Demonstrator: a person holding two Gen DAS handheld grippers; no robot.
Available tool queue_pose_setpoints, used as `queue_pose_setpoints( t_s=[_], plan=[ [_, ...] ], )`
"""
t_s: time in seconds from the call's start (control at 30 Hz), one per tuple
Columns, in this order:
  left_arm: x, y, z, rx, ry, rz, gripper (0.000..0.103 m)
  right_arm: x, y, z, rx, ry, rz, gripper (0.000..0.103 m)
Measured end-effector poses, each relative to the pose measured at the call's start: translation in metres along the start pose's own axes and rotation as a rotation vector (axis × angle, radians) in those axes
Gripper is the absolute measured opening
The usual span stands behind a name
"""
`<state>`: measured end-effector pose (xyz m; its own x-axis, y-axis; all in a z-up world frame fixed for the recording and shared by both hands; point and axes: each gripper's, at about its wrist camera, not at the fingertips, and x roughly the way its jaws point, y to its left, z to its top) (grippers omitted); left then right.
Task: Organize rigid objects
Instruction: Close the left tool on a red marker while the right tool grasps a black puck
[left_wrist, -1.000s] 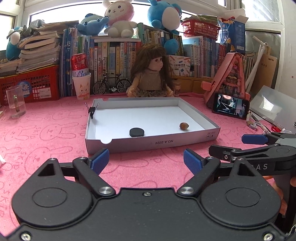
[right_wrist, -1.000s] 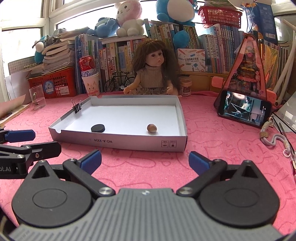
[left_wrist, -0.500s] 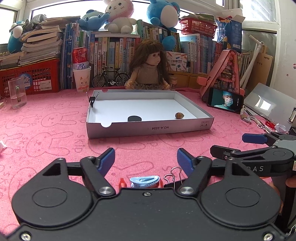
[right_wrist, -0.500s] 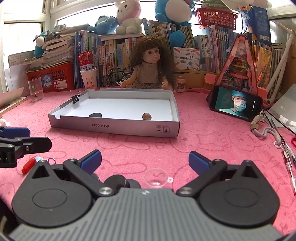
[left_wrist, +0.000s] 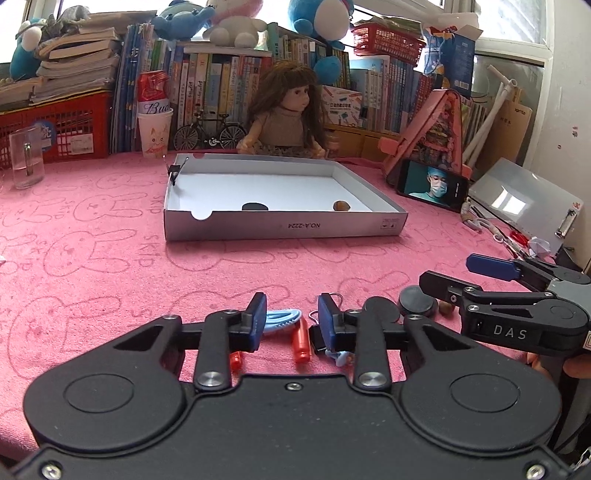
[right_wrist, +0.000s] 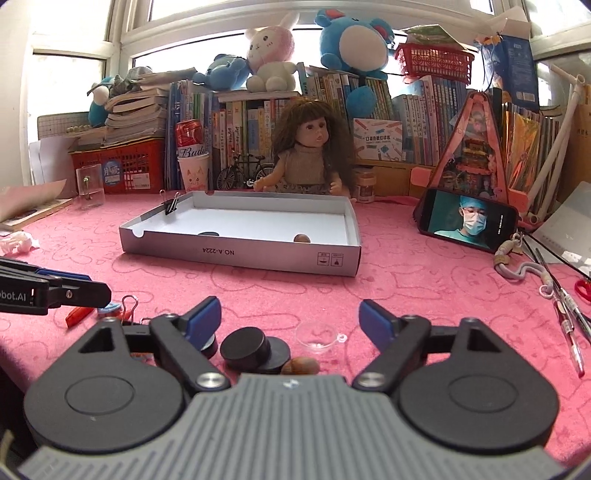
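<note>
While both hands have dropped back toward the near edge of the desk (left_wrist: 110, 280), the left gripper (left_wrist: 291, 319) has just been narrowing around a blue clip (left_wrist: 280, 319) and orange tube (left_wrist: 301, 341), though contact is unclear. The right gripper (right_wrist: 290, 321), also just closing, is spread wide over the black discs (right_wrist: 251, 349), a nut (right_wrist: 301, 366) and a clear cup (right_wrist: 317, 338). That suggests the next pick for the white tray (left_wrist: 284, 229), which already holds a disc and a nut. Gripper bodies hide the near pieces.
</note>
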<state>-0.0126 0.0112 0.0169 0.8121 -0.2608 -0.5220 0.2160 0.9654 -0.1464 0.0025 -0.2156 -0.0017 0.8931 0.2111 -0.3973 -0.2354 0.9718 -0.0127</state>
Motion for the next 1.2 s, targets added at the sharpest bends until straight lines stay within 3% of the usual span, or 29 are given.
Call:
queue_pose_setpoints(
  t_s=[0.17,0.37,0.6,0.73,0.83,0.97,1.2],
  plan=[
    [-0.004,-0.006,-0.002,0.022,-0.004,0.006,0.028,-0.002,0.004,-0.003,-0.025,0.018,0.002,0.067],
    [-0.004,0.003,-0.004,-0.007,0.0,0.091,0.024,0.001,0.011,-0.007,-0.068,0.042,0.023,0.056],
    [-0.002,0.008,-0.007,-0.008,0.008,0.131,0.024,0.004,0.021,-0.009,-0.109,0.049,0.041,0.053],
    [0.004,0.01,-0.011,-0.018,0.034,0.146,0.024,0.006,0.026,-0.011,-0.143,0.063,0.049,0.043],
    [0.008,0.011,-0.013,-0.014,0.048,0.151,0.024,0.007,0.029,-0.013,-0.166,0.067,0.048,0.043],
    [0.011,0.012,-0.015,-0.018,0.049,0.173,0.01,0.008,0.031,-0.014,-0.179,0.072,0.048,0.037],
    [0.012,0.016,-0.012,-0.046,0.05,0.17,0.01,0.008,0.03,-0.011,-0.177,0.064,0.054,0.037]
  ],
)
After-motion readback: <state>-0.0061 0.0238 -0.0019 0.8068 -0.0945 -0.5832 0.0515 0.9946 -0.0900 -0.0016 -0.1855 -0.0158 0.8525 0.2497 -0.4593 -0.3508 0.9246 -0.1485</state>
